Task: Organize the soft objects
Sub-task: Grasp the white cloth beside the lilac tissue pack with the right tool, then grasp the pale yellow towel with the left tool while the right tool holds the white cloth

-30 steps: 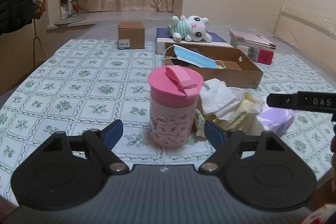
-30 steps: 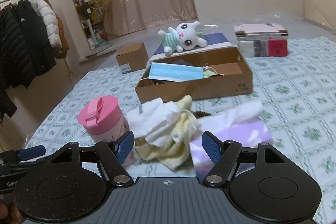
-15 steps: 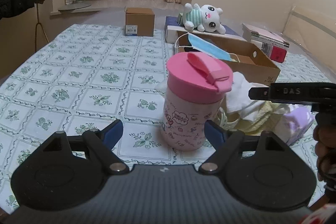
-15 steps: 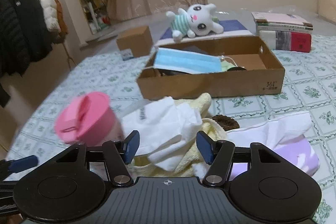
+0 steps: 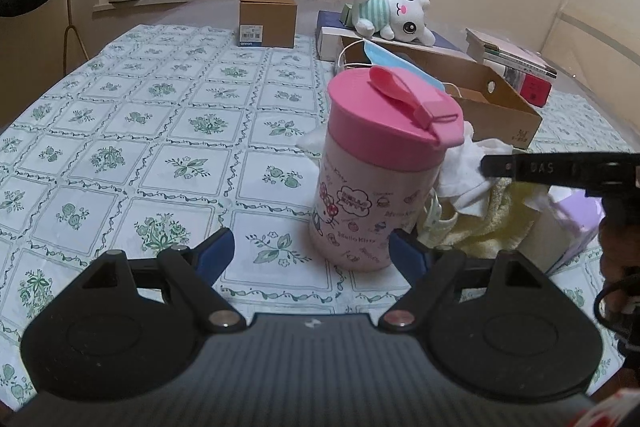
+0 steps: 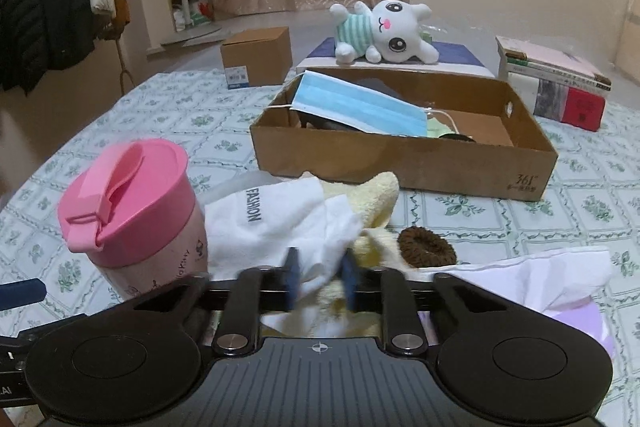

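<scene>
While pinched on a fold of the white sock point(image 6: 276, 223) at the lower centre of its own frame, the right gripper point(image 6: 318, 277) had its blue pads close together with cloth between them, blurred. Lay over a yellow towel point(image 6: 378, 197), that sock, printed with the word FASHION, just right of the pink cup point(image 6: 128, 211) and touching it or nearly so. Sat right of the towel, near the centre of the frame, a brown hair tie point(image 6: 427, 247). Filled the lower right corner: a purple tissue pack point(image 6: 576, 307) with white tissue sticking out. Stood beyond the pile, across the middle of the frame, an open cardboard box point(image 6: 400, 157) with a blue face mask point(image 6: 358, 105) draped over its left end. Lay on a dark blue box behind it, at upper centre, a white plush bunny point(image 6: 384, 31) in a striped green shirt. Stacked at the upper right: books point(image 6: 552, 83). Stood at upper left on the flowered tablecloth point(image 6: 572, 211) a small closed carton point(image 6: 256, 57).

In the left view, spread wide and holding nothing: the left gripper point(image 5: 310, 251), low in the frame, with the pink cup point(image 5: 380, 167) standing upright just ahead between its pads and blocking much of the soft pile. Crossed the right edge in front of the sock point(image 5: 470, 175) and towel point(image 5: 492, 223): the right gripper's black bar.
</scene>
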{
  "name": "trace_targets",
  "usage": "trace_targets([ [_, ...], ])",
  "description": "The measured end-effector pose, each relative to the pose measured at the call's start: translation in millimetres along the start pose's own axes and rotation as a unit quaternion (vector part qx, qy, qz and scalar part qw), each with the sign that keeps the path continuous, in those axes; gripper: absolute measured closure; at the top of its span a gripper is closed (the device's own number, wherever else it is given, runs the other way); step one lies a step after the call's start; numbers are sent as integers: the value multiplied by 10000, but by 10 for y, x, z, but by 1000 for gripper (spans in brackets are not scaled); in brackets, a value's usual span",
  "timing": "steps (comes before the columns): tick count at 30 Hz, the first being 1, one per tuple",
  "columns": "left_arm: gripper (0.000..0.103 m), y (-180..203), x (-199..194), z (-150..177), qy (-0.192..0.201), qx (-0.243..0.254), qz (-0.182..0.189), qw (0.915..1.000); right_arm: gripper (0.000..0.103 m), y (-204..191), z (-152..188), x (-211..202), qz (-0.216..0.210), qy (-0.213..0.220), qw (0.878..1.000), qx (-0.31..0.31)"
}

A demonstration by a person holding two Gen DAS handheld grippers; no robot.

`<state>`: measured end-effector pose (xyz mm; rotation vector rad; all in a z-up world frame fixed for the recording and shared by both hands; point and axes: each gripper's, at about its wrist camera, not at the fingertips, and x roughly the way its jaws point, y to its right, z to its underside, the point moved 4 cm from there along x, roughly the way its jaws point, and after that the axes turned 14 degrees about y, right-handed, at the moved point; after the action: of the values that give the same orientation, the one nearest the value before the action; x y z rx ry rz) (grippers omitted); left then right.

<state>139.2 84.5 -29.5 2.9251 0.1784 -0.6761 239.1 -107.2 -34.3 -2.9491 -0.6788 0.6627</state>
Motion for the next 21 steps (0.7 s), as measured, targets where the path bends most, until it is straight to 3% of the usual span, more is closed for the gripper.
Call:
trace_targets([
  [11, 20, 207, -230, 30, 9, 141, 265, 9995, 99, 54, -11, -649, -183, 75, 9991, 381],
  [21, 20, 444, -414, 94, 2, 347, 625, 9974, 99, 390, 157, -1280, 275, 125, 9977, 608],
])
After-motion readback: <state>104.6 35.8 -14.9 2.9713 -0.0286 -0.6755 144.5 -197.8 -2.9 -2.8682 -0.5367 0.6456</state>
